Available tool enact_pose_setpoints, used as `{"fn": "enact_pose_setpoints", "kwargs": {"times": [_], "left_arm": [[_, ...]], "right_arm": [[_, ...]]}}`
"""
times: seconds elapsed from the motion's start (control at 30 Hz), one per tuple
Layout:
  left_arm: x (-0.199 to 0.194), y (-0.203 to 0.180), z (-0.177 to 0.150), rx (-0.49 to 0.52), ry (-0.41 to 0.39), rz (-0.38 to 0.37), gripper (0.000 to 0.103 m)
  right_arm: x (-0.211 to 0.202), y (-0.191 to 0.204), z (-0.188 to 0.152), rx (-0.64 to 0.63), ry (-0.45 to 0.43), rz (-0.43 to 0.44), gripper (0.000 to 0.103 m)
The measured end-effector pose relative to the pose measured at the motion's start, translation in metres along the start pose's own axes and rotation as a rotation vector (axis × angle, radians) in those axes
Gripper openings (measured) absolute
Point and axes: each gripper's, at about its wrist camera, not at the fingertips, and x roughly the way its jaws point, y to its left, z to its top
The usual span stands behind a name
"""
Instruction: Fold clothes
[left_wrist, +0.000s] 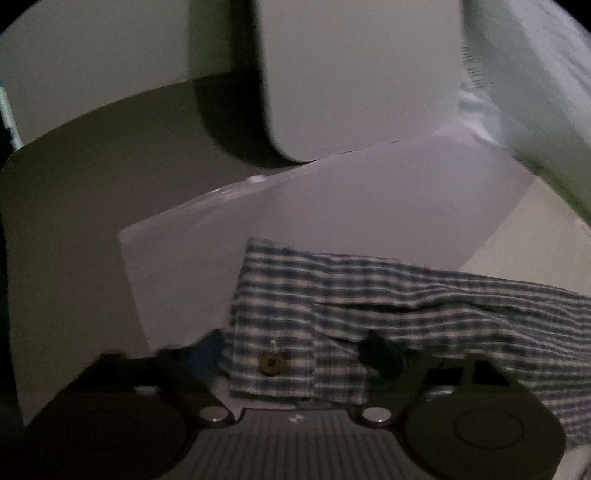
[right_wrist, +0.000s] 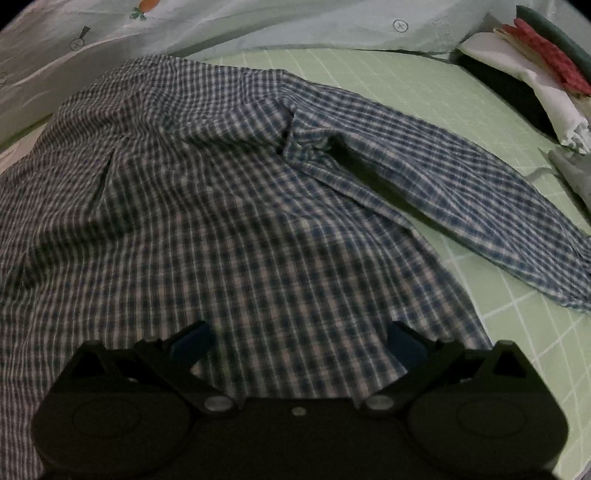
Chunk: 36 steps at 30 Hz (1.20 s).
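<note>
A blue and white checked shirt (right_wrist: 236, 206) lies spread on a green grid mat (right_wrist: 424, 92), one sleeve (right_wrist: 461, 192) stretched to the right. My right gripper (right_wrist: 299, 341) is open just above the shirt's body, fingers apart, holding nothing. In the left wrist view a sleeve cuff (left_wrist: 332, 332) with a brown button (left_wrist: 272, 363) lies between the fingers of my left gripper (left_wrist: 295, 354). The left fingers stand apart on either side of the cuff, not closed on it.
A pale printed sheet (right_wrist: 221, 26) lies behind the mat. Folded white and red cloths (right_wrist: 535, 85) are stacked at the far right. The left wrist view shows a white board (left_wrist: 332, 221) under the cuff and a white rounded panel (left_wrist: 351, 74) behind.
</note>
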Motion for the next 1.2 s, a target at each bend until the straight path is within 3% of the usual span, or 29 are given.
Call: {"fn": "enact_pose_setpoints", "kwargs": {"times": [0.1, 0.3, 0.4, 0.57, 0.67, 0.7, 0.73, 0.8, 0.83, 0.9, 1.1, 1.2], "left_arm": [[-0.005, -0.005, 0.009, 0.014, 0.014, -0.088, 0.017], [-0.044, -0.050, 0.026, 0.080, -0.053, -0.286, 0.017], [-0.067, -0.094, 0.025, 0.143, -0.059, -0.442, 0.016], [-0.109, -0.185, 0.000, 0.271, -0.021, -0.738, 0.017], [-0.133, -0.235, -0.030, 0.346, 0.039, -0.882, 0.028], [-0.140, -0.250, -0.042, 0.399, 0.048, -0.906, 0.039], [-0.146, -0.261, -0.052, 0.457, 0.040, -0.898, 0.045], [-0.157, -0.275, -0.072, 0.573, -0.006, -0.842, 0.075], [-0.158, -0.276, -0.079, 0.608, -0.017, -0.813, 0.078], [-0.160, -0.277, -0.092, 0.668, -0.034, -0.754, 0.080], [-0.124, -0.233, -0.094, 0.606, 0.059, -0.516, 0.084], [-0.103, -0.216, -0.101, 0.577, 0.116, -0.415, 0.084]], "right_arm": [[-0.001, 0.001, -0.004, 0.002, -0.002, -0.003, 0.103], [0.000, -0.002, -0.006, 0.008, -0.011, 0.003, 0.103], [0.000, -0.004, -0.007, 0.012, -0.018, 0.007, 0.103], [0.000, -0.008, -0.007, 0.028, -0.035, 0.015, 0.103], [-0.001, -0.015, -0.008, 0.062, -0.050, 0.019, 0.103], [-0.002, -0.017, -0.008, 0.074, -0.054, 0.019, 0.103], [-0.002, -0.020, -0.008, 0.087, -0.058, 0.019, 0.103], [-0.005, -0.024, -0.008, 0.097, -0.069, 0.015, 0.103], [-0.007, -0.024, -0.007, 0.094, -0.076, 0.010, 0.103], [-0.010, -0.025, -0.007, 0.090, -0.090, 0.000, 0.103], [-0.029, -0.002, 0.005, -0.052, -0.185, -0.012, 0.103], [-0.031, 0.029, 0.011, -0.075, -0.200, 0.044, 0.102]]}}
